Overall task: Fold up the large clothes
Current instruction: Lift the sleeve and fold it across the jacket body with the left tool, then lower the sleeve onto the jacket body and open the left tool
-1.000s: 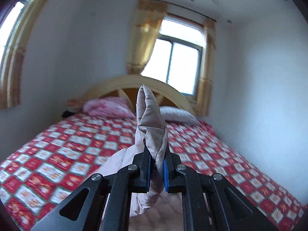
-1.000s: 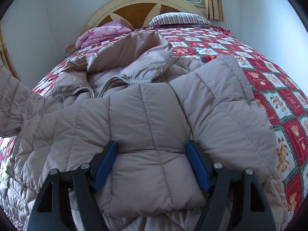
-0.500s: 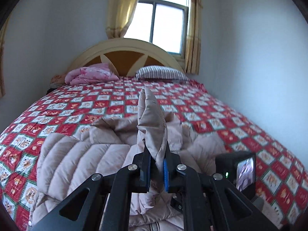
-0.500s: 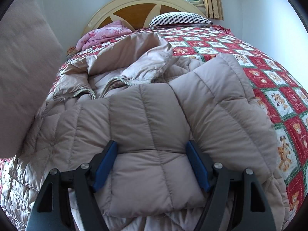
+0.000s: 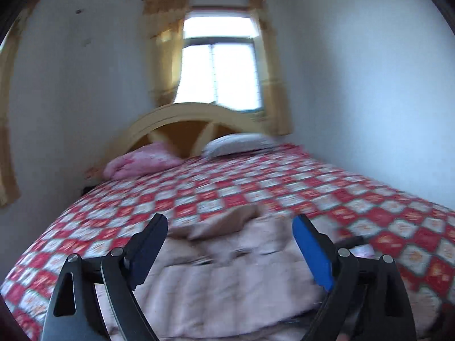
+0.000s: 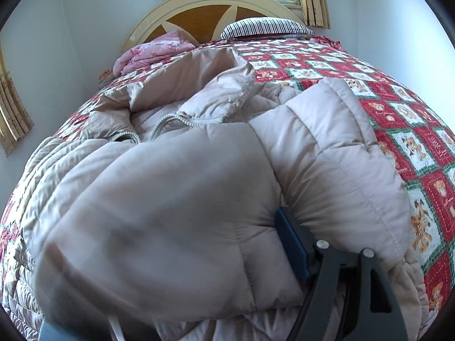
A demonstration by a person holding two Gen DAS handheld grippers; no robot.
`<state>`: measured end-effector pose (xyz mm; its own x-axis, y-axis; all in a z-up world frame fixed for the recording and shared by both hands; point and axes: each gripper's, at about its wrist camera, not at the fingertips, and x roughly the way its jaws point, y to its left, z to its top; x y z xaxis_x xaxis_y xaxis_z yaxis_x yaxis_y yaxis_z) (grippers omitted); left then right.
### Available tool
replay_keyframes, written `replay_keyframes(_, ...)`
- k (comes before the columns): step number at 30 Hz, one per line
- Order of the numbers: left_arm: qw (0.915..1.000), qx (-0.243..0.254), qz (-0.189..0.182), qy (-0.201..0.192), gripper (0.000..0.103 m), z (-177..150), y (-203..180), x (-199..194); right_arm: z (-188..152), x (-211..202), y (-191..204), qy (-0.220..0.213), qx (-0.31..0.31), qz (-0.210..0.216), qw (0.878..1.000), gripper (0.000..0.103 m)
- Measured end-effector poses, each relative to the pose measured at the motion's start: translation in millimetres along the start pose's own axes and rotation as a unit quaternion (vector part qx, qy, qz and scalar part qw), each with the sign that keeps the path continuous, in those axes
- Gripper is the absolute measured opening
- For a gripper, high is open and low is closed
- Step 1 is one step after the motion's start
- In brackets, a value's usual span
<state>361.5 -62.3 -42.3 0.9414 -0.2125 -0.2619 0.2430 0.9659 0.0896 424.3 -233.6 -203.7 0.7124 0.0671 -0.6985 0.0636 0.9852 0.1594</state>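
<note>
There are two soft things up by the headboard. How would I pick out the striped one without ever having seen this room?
Start at the arched wooden headboard under the window. Two soft things lie at its foot, on the far end of the red checked bedspread. The striped pillow is the right-hand one: flat, with thin dark and pale stripes, whereas its neighbour on the left is a crumpled pink bundle.
</note>
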Motion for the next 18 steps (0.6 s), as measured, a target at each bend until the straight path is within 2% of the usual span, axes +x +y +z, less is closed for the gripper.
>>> replay_keyframes(1, 0.9994, -0.004, 0.031, 0.016, 0.090, -7, 15, 12, 0, 0, 0, 0.000, 0.000, 0.000, 1.000, 0.077)
replay_keyframes(3, 0.9922, -0.007, 0.107, 0.065, 0.090, -28, 50, 45, 0, 0, -1, 0.000, 0.000, 0.000, 1.000, 0.077)
replay_keyframes(5, 0.9829, -0.029, 0.131, 0.126, 0.090, -53, 80, 78, 0, 0, 0, 0.000, 0.000, 0.000, 1.000, 0.077)
replay_keyframes(8, 0.9615, -0.096, 0.118, 0.229, 0.090, -98, 111, 118, -1, 0, -1, 0.000, -0.001, 0.000, 1.000, 0.077)
replay_keyframes(9, 0.9588, -0.109, 0.107, 0.240, 0.090, -109, 113, 122, -1, 0, -1, 0.000, -0.001, 0.000, 1.000, 0.077)
replay_keyframes(13, 0.9624, -0.083, 0.110, 0.234, 0.090, -119, 100, 122, 0, -2, -4, -0.004, 0.006, 0.007, 1.000, 0.077)
replay_keyframes(15, 0.9628, -0.082, 0.111, 0.232, 0.091, -121, 99, 121, 2, -10, -16, -0.022, 0.035, 0.026, 0.999, 0.077)
replay_keyframes(16, 0.9630, -0.082, 0.112, 0.231, 0.091, -121, 99, 121, 2, -20, -29, -0.041, 0.071, 0.036, 0.996, 0.077)
replay_keyframes(18, 0.9635, -0.076, 0.116, 0.229, 0.091, -121, 97, 121, 5, -46, -50, -0.076, 0.129, 0.022, 0.988, 0.078)
